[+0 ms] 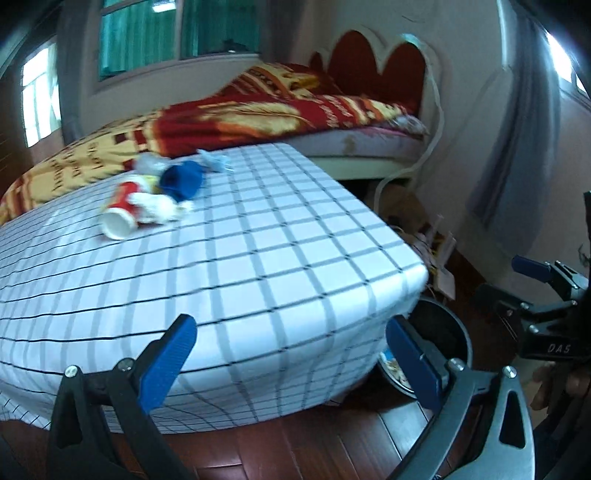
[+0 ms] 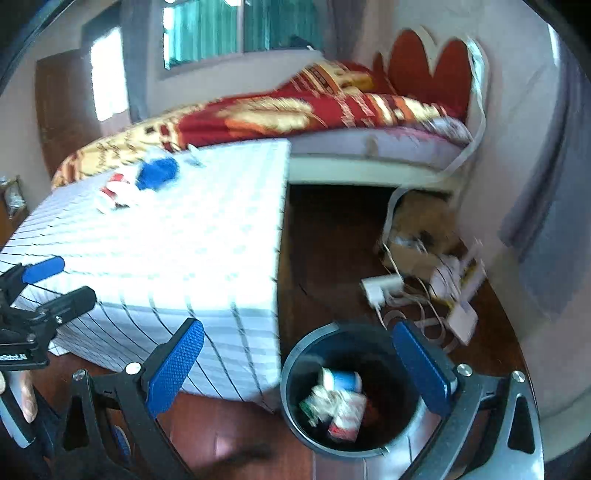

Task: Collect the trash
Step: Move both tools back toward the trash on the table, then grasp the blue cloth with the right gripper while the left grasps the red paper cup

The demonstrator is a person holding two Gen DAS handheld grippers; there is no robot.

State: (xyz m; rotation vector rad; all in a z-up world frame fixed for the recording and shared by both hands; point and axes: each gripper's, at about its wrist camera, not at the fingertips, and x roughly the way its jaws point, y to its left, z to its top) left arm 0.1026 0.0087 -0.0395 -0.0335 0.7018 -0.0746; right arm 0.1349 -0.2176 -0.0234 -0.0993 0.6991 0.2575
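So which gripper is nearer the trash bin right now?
Right. The right gripper hangs open just above the trash bin on the floor. The left gripper, also open, is off to the bin's side, facing the checked table.

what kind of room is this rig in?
Most likely a home bedroom. A bed with a red and gold blanket and a red headboard stands under a curtained window. In front, a table with a checked cloth holds trash, and a bin sits on the wood floor.
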